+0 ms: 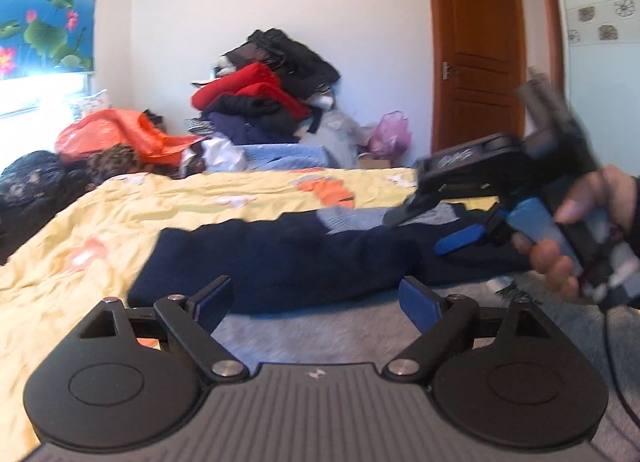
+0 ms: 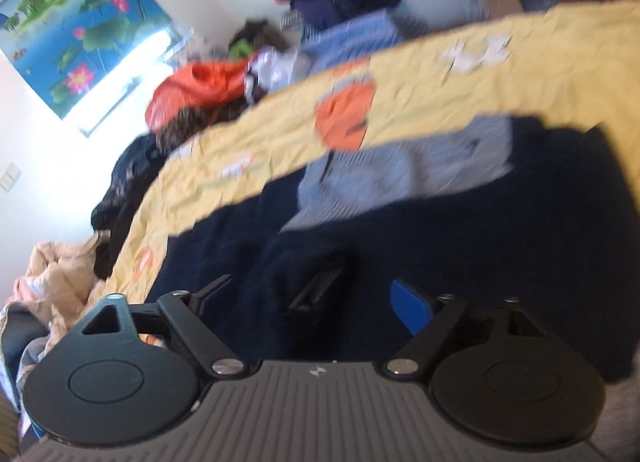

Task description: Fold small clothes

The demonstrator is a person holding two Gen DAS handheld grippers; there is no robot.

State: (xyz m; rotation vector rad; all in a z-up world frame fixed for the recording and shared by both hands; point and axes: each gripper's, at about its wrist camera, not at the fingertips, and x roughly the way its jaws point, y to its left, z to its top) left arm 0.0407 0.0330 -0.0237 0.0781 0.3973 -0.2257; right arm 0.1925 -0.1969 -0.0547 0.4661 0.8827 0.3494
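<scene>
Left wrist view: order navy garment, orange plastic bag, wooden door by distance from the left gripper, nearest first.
1. Navy garment: just ahead of the open left gripper, spread on the yellow bedsheet.
2. Orange plastic bag: left, beyond the bed's far edge.
3. Wooden door: right, at the back wall.

Navy garment (image 1: 280,258) flat on bedspread (image 1: 120,206)

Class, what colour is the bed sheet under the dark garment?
Yellow with orange and white patches; the bed sheet shows best in the right wrist view.
</scene>
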